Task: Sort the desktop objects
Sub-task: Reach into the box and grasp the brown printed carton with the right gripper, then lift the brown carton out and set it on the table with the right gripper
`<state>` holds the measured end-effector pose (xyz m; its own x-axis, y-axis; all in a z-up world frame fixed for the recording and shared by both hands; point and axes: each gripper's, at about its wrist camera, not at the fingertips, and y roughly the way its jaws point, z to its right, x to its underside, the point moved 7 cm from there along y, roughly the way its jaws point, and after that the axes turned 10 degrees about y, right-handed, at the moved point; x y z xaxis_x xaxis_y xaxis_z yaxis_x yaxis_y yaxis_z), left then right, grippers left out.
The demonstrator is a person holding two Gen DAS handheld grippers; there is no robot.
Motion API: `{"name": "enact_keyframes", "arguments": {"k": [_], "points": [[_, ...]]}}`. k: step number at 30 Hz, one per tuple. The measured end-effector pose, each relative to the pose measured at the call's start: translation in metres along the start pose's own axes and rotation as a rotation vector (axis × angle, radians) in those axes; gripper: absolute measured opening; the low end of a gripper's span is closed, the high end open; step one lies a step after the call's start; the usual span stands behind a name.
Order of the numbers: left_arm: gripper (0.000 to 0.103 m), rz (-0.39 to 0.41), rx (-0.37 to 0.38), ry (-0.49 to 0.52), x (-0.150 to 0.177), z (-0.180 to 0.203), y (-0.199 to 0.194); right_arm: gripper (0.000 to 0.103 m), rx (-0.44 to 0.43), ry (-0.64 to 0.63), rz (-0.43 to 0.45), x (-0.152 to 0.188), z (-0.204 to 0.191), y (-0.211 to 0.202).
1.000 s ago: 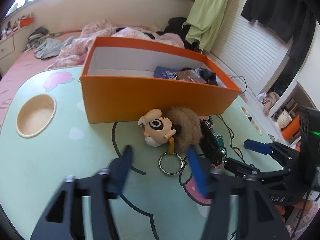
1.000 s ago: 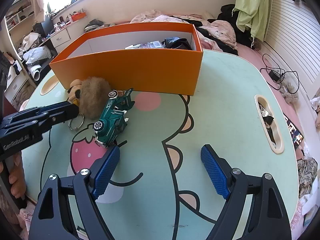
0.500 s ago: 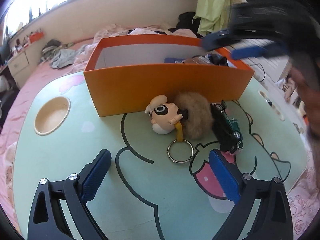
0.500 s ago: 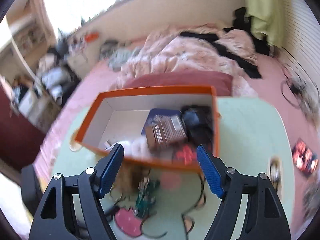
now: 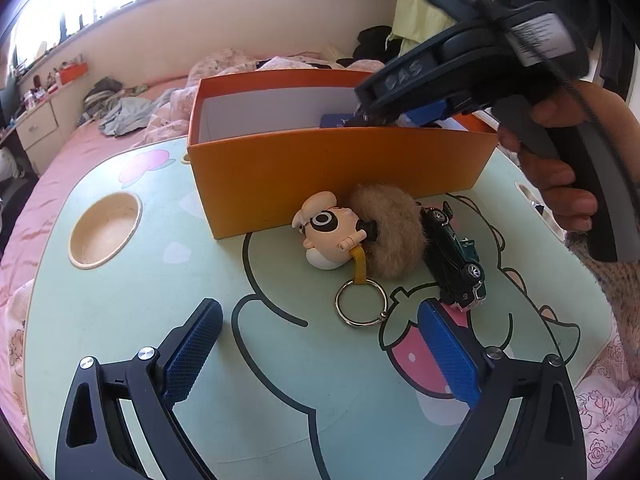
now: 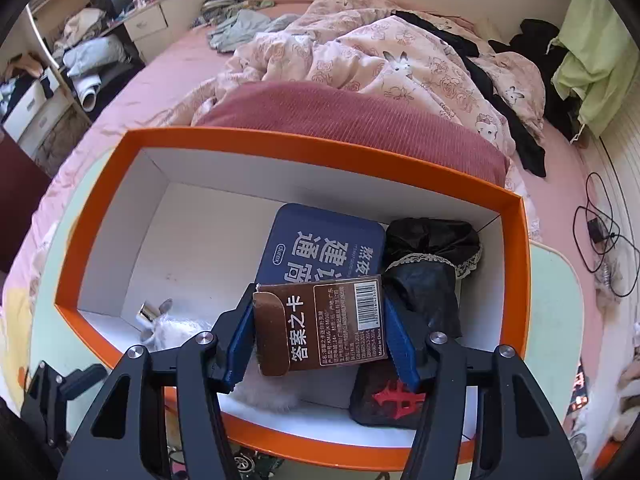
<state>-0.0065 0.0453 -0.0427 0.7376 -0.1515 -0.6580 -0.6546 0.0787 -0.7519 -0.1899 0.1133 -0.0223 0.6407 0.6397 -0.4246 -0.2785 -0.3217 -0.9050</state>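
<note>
Orange box [image 5: 336, 176]: my landmark; it stands on the pale green table [image 5: 120, 320], open at the top, white inside.
Left gripper [image 5: 320, 348]: I keep it over the table, on the near side of the box; its blue pads are spread wide and nothing is between them.
Keychain toy [image 5: 332, 232]: a small cartoon head with a brown fur ball, touching the near wall of the box; its yellow strap and metal ring [image 5: 360, 304] lie on the table toward my left gripper.
Toy car [image 5: 456, 256]: dark green, on the table just beside the fur ball, near the right end of the box's front wall.
Right gripper [image 6: 320, 336]: it hangs over the box and points down into it; the jaws are closing, and the brown card box [image 6: 320, 328] is between the pads. It looks to touch both pads, but I cannot tell how firmly.
Inside the box: a blue tin [image 6: 320, 244] lies under the card box; a black pouch [image 6: 428, 268] with lace trim is at the right wall; a dark item with a red sign [image 6: 392, 396] is at the near right corner; something white and fluffy [image 6: 180, 332] is at the near left.
Hand [image 5: 560, 168]: in the left view it holds the right gripper's handle above the right end of the box.
</note>
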Motion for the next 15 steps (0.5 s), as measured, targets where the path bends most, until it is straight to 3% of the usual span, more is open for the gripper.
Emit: {"name": "enact_keyframes", "arguments": {"k": [3,5,7,8,9,11,14,15], "points": [[0.098,0.000,-0.001,0.001,0.000,0.000,0.000,0.058,-0.091,0.030,0.072,-0.002,-0.005,-0.022],[0.098,0.000,-0.001,0.000,0.000,0.000,0.000,0.059,-0.199,0.067,0.158,-0.006,-0.010,-0.049],[0.098,0.000,-0.001,0.000,0.000,0.000,0.000,0.059,-0.374,0.110,0.229,-0.011,-0.010,-0.075],[0.098,0.000,-0.001,0.000,0.000,0.000,0.000,0.059,-0.501,0.146,0.237,-0.011,-0.009,-0.086],[0.098,0.000,-0.001,0.000,0.000,0.000,0.000,0.059,-0.569,0.184,0.225,-0.010,-0.005,-0.090],[0.098,0.001,-0.001,-0.002,0.000,0.000,0.000,0.059,-0.592,0.253,0.217,-0.006,0.008,-0.095],[0.098,-0.001,-0.003,0.000,0.001,0.000,-0.001,0.059,-0.751,0.298,0.191,0.016,0.015,-0.109],[0.098,0.000,-0.002,-0.001,0.000,0.000,-0.001,0.059,-0.743,0.297,0.191,0.027,0.018,-0.112]]}}
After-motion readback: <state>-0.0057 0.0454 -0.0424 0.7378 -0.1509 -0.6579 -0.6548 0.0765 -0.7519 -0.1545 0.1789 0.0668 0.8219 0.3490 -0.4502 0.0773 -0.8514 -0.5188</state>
